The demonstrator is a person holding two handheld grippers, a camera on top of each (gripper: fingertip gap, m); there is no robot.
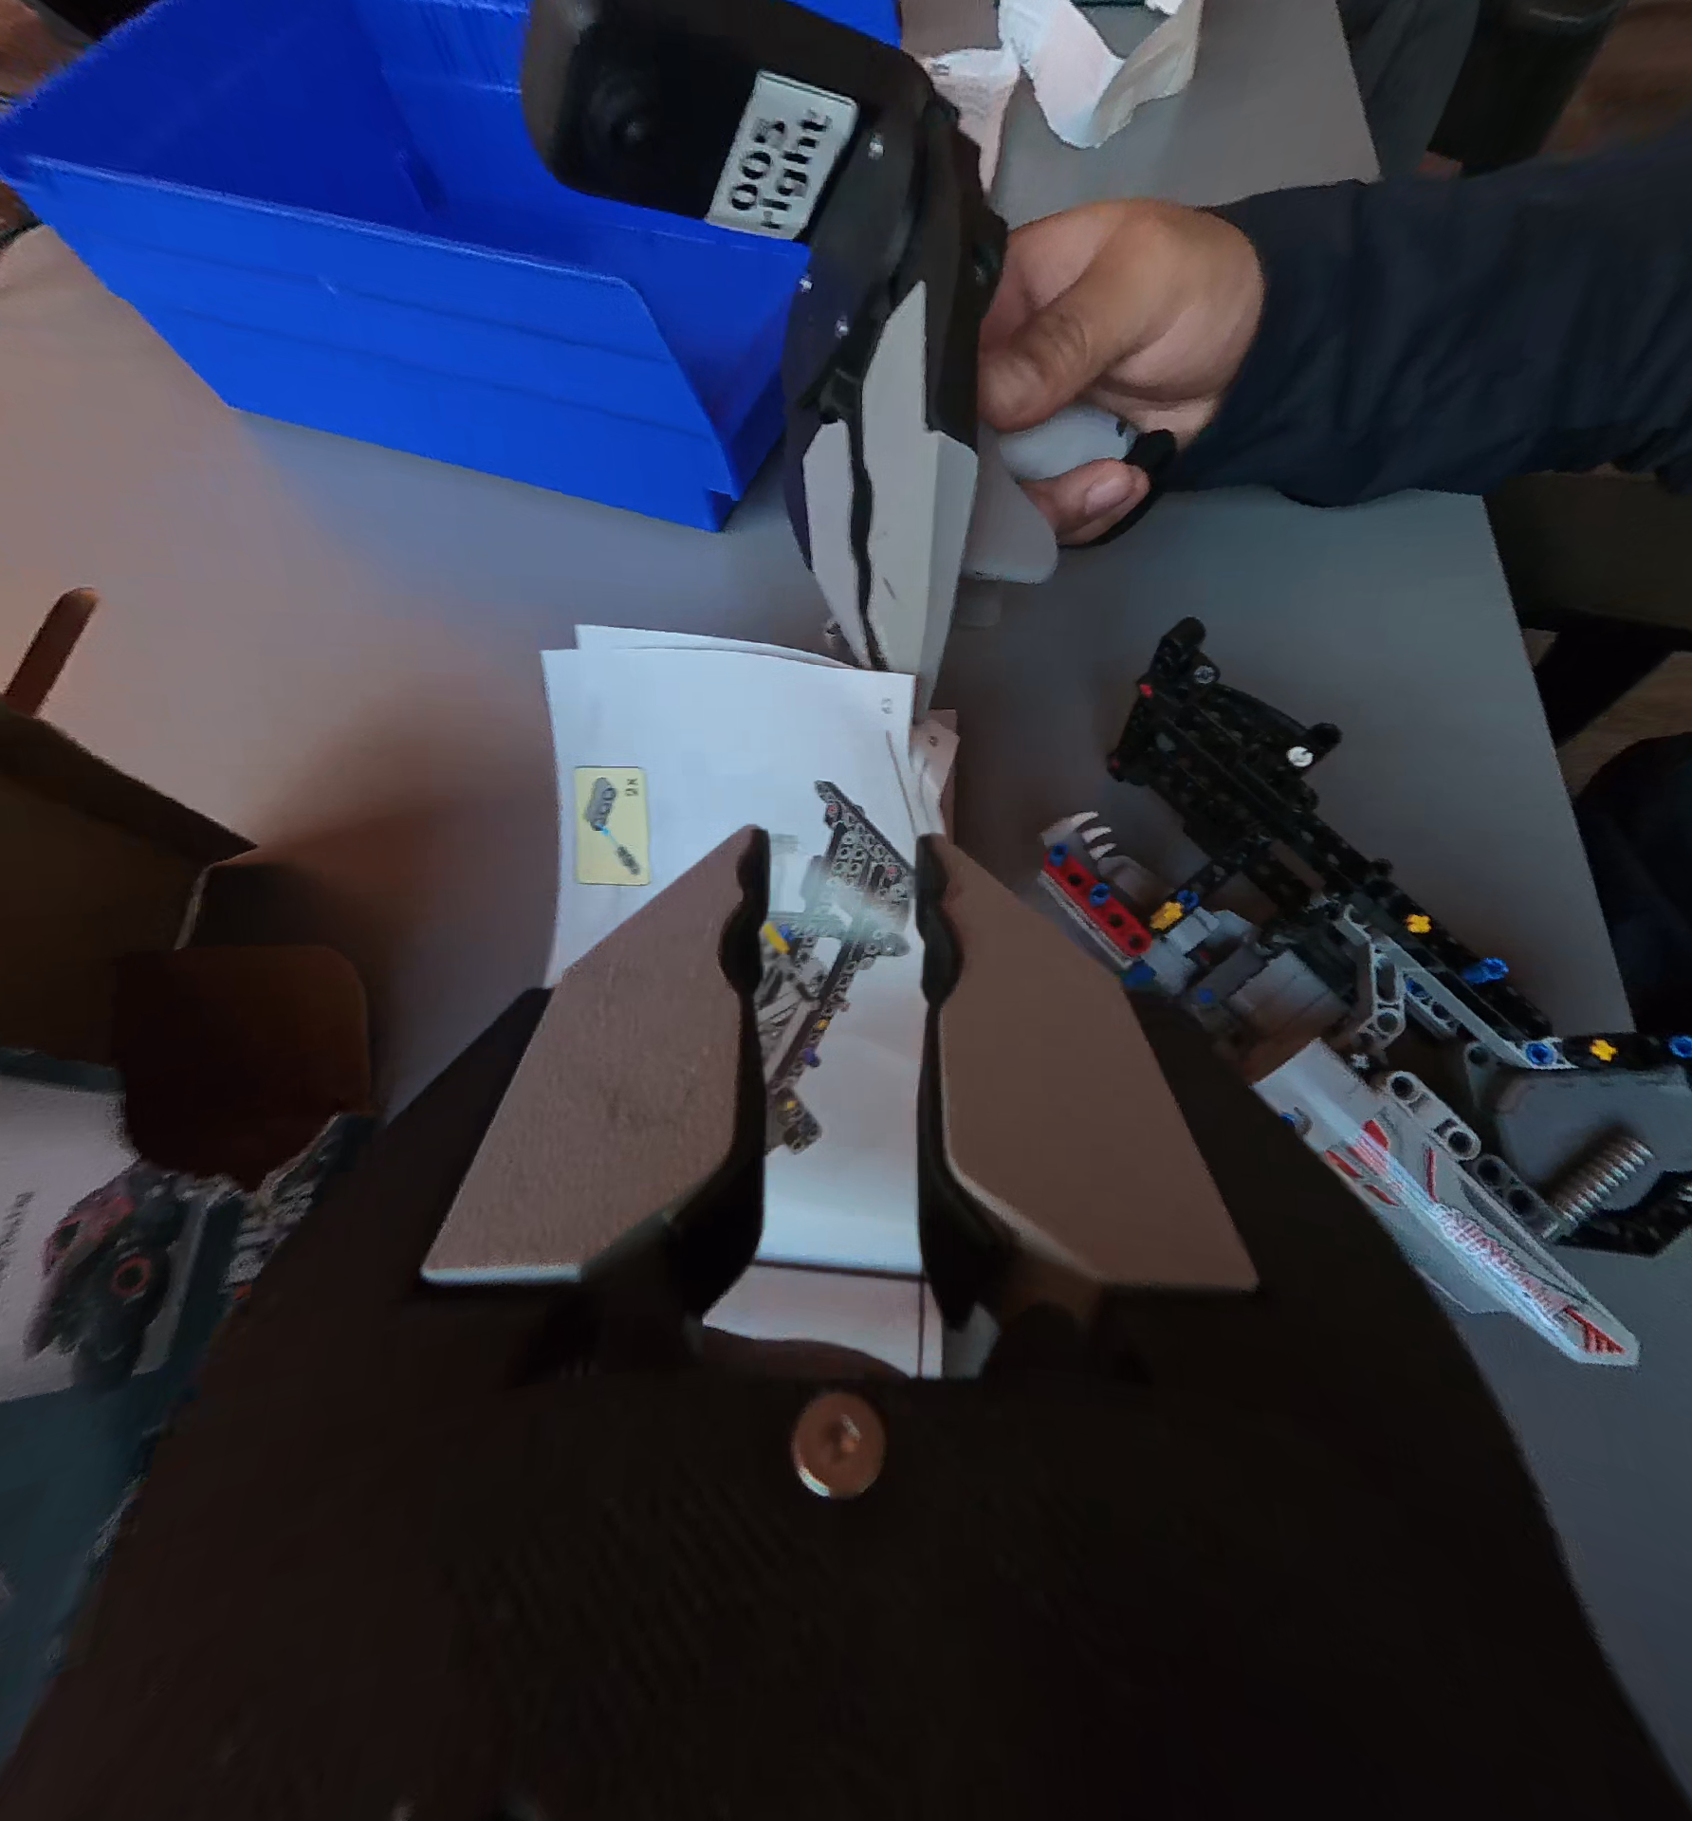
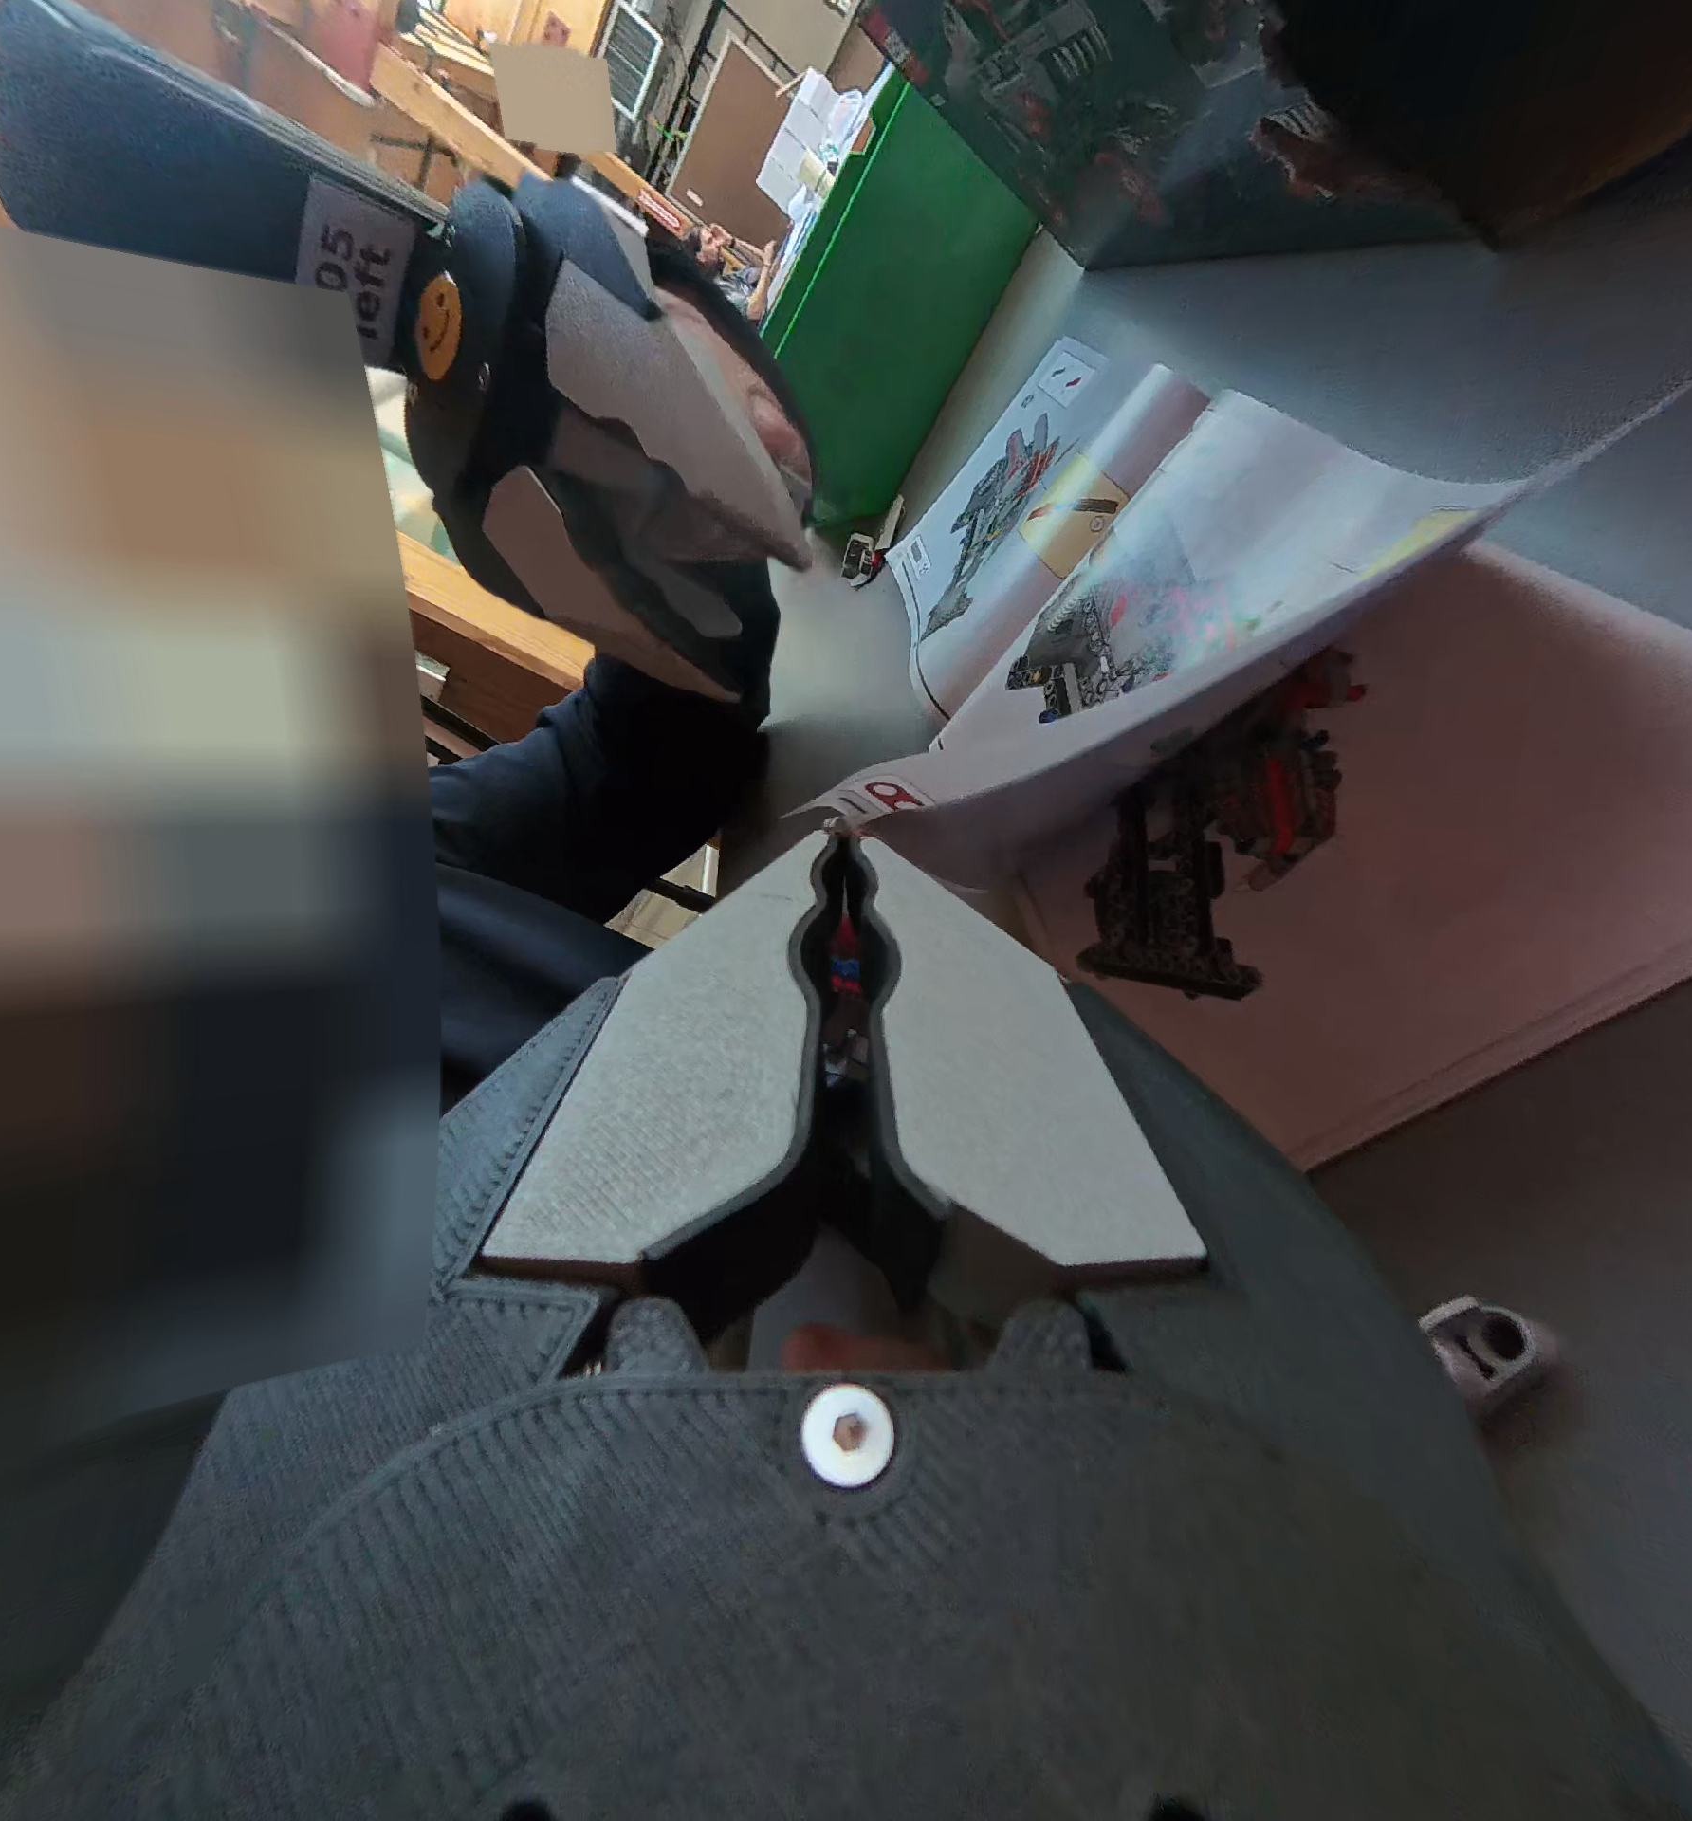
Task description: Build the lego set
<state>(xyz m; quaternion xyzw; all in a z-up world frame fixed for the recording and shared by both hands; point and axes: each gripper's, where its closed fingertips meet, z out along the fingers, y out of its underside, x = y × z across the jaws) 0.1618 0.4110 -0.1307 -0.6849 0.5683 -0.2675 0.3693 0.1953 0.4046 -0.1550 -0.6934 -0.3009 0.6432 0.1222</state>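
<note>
The white instruction booklet [image 1: 724, 778] lies open on the grey table, showing build pictures. My left gripper [image 1: 840, 857] hovers open and empty above its pages. My right gripper [image 2: 840, 838] is shut on the corner of a booklet page [image 2: 1167, 690], lifting it off the table; it also shows in the left wrist view [image 1: 906, 680] at the booklet's far right corner. The partly built black, grey and red lego model [image 1: 1335, 946] lies on the table right of the booklet.
A blue plastic bin [image 1: 408, 296] stands at the back left. A brown cardboard box [image 1: 54, 838] and the lego set's box [image 1: 83, 1281] sit at the left. Crumpled white paper [image 1: 1069, 69] lies at the back. A small grey part [image 2: 1487, 1355] lies on the table. One gripper's finger ends stand about 5 centimetres off the other's.
</note>
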